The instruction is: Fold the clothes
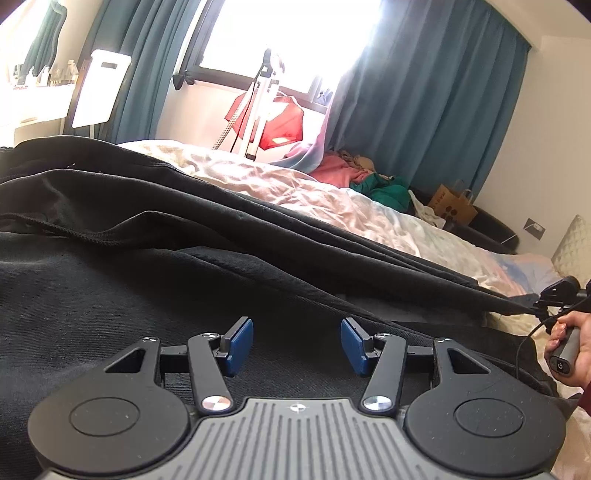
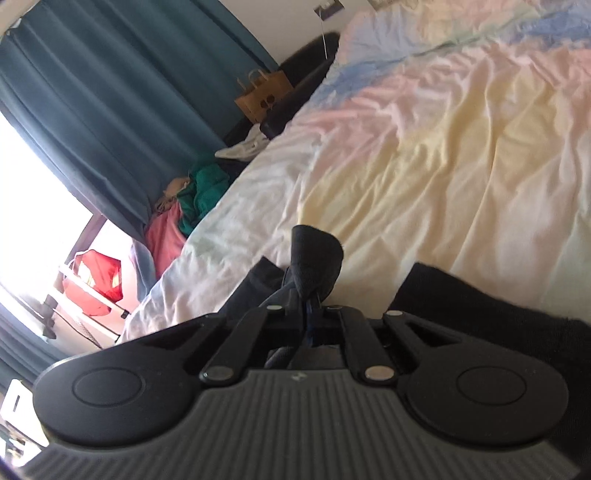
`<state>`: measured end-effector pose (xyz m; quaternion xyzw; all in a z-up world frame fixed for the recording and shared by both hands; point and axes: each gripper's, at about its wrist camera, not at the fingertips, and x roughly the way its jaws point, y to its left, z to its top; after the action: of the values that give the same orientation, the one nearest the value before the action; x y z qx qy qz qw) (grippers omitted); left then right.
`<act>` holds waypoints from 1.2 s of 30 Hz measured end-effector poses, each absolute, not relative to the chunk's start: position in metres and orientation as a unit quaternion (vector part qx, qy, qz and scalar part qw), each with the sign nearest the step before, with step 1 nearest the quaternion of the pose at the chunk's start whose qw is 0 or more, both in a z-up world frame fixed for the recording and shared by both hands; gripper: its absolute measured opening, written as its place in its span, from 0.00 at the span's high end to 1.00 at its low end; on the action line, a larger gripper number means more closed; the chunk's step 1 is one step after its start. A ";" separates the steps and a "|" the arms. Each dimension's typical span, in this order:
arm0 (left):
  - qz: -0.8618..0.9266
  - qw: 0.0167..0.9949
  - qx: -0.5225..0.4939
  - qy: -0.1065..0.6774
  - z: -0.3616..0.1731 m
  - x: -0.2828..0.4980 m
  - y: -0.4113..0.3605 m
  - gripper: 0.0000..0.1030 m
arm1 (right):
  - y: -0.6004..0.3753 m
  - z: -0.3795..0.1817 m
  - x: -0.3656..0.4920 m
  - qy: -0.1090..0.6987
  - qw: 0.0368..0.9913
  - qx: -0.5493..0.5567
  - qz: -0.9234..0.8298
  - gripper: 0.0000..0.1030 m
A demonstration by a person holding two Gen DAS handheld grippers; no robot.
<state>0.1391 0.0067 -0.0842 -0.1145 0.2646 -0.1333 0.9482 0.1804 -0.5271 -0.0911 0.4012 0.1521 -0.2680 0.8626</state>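
Low in the left wrist frame, the left gripper (image 1: 297, 345) hovers with its blue pads (image 1: 240, 345) spread wide and nothing between them, over the black garment (image 1: 155, 258) that fills the lower left and centre. At centre of the right wrist frame, the right gripper (image 2: 308, 306) is clenched on a bunched corner of that garment, above the pastel bedsheet (image 2: 443, 155). Teal curtains (image 1: 424, 110) hang at upper right.

One black garment (image 1: 155, 229) lies across one bed (image 1: 369, 218). Two grippers show: the left gripper (image 1: 297, 345), and the right gripper (image 1: 543, 301) at three o'clock. One brown paper bag (image 1: 456, 206) stands at two o'clock, one red garment (image 1: 280, 125) hangs at twelve, and two teal curtains flank one window (image 1: 288, 33).
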 end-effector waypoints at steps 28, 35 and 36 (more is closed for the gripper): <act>-0.138 0.959 0.043 0.242 -0.083 0.125 -0.020 0.46 | -0.399 -0.027 0.086 0.247 0.910 0.292 -0.158 0.25; -0.166 0.942 0.199 0.216 -0.066 0.166 -0.043 0.44 | -0.373 -0.032 0.101 0.253 0.928 0.230 -0.146 0.19; -0.176 0.934 0.225 0.215 -0.065 0.177 -0.047 0.44 | -0.373 -0.036 0.105 0.261 0.926 0.232 -0.145 0.19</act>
<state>0.1770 -0.0466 -0.0648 0.2247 0.2149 -0.1756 0.9341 0.1047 -0.3734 -0.0364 0.2317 0.2607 -0.1453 0.9259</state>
